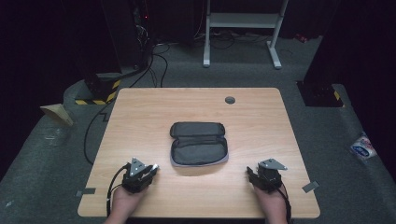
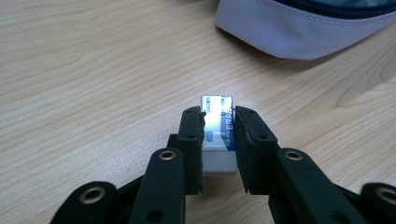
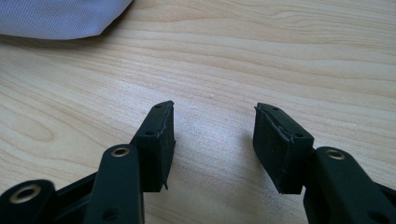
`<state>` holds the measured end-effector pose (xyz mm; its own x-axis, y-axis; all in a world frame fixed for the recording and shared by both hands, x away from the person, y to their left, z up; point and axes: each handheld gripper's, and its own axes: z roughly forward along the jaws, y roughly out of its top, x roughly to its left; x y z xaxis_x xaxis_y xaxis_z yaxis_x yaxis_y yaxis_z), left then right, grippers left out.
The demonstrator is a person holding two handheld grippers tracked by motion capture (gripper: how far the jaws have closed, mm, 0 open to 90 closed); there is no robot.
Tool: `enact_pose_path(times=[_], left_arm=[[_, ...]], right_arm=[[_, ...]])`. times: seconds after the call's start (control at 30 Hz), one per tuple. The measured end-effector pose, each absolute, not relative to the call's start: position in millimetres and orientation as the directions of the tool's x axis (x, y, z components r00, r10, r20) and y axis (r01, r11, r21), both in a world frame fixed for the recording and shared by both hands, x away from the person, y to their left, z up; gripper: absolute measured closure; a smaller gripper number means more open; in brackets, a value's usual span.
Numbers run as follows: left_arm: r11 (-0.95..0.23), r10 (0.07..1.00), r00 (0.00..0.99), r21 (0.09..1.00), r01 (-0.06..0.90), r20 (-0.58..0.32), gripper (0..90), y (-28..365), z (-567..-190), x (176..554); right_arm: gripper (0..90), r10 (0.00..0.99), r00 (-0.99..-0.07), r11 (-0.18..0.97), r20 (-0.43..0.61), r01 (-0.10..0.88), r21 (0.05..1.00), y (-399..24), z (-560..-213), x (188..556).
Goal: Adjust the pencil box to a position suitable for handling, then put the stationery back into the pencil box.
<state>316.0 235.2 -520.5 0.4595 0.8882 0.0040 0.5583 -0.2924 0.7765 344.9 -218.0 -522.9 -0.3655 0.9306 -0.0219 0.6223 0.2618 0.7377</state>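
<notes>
An open grey pencil case lies in the middle of the wooden table. My left gripper rests near the table's front left, pointing toward the case, and is shut on a white eraser with a blue printed sleeve. The eraser sits squarely between the pads just above the wood. The case's pale edge lies a short way beyond it. At the front right, my right gripper is open with nothing between its fingers, bare wood showing in the gap. A corner of the case lies off to its upper left.
A small grey disc is set in the table near its far edge. Cables, a white stand and dark equipment stand on the floor beyond the table. A white packet lies on the floor at the right.
</notes>
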Motion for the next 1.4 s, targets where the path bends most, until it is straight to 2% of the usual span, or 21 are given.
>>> enact_pose_path(times=[0.33, 0.63, 1.4], left_arm=[[-0.296, 0.882, 0.470, 0.807, 0.511, 0.026, 72.7, 235, -517, 314], [-0.271, 0.883, 0.470, 0.818, 0.507, 0.001, 72.7, 233, -514, 316], [-0.258, 0.858, 0.513, 0.866, 0.429, 0.001, 72.7, 220, -491, 320]], right_arm=[[48.2, 0.931, -0.364, 0.261, -0.022, 0.622, 0.738, -218, -523, 345], [48.2, 0.932, -0.361, 0.259, -0.023, 0.623, 0.738, -218, -523, 345], [48.1, 0.935, -0.353, 0.253, -0.021, 0.626, 0.738, -217, -523, 345]])
